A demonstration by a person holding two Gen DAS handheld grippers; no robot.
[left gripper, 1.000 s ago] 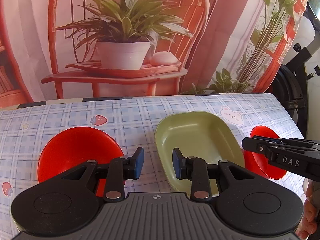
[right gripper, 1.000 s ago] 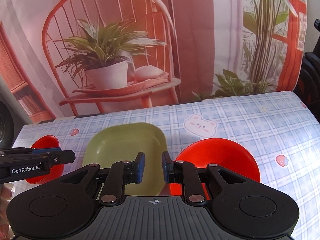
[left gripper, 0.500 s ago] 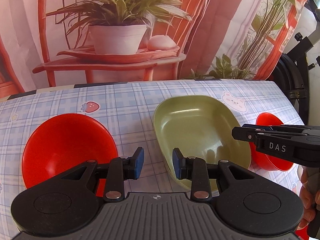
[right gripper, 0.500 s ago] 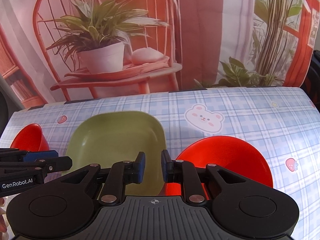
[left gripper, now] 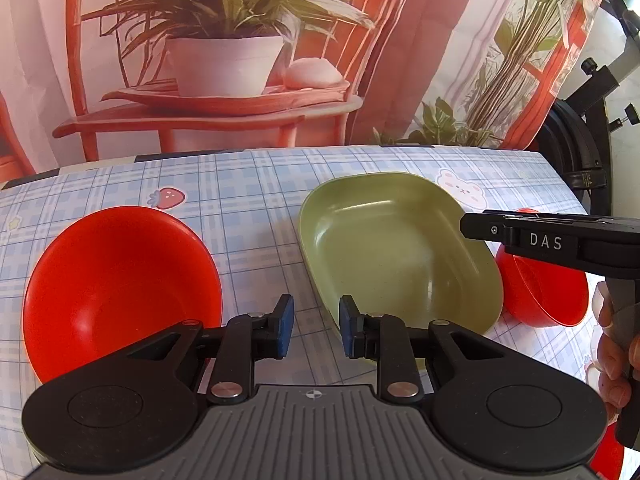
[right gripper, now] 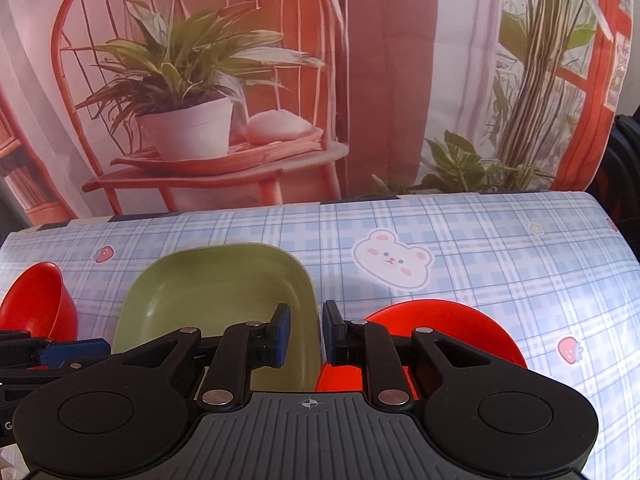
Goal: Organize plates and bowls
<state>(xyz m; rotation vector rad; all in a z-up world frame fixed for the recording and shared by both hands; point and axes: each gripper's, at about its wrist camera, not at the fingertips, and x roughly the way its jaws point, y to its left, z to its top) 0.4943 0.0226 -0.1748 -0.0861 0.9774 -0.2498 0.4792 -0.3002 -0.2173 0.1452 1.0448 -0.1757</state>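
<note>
Green plate (left gripper: 396, 248) squarish, glossy, between two red bowls; left gripper (left gripper: 316, 326), right gripper (right gripper: 305, 330) both spread, empty.

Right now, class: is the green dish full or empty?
Empty. The green dish shows its bare inner floor with only reflections in both wrist views; nothing sits inside it.

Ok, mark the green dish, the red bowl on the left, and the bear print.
green dish (left gripper: 392, 248), left wrist view, on its inner floor.
left red bowl (left gripper: 116, 280), left wrist view, on its inner wall.
bear print (right gripper: 391, 258), right wrist view, on the bear's face on the tablecloth.
</note>
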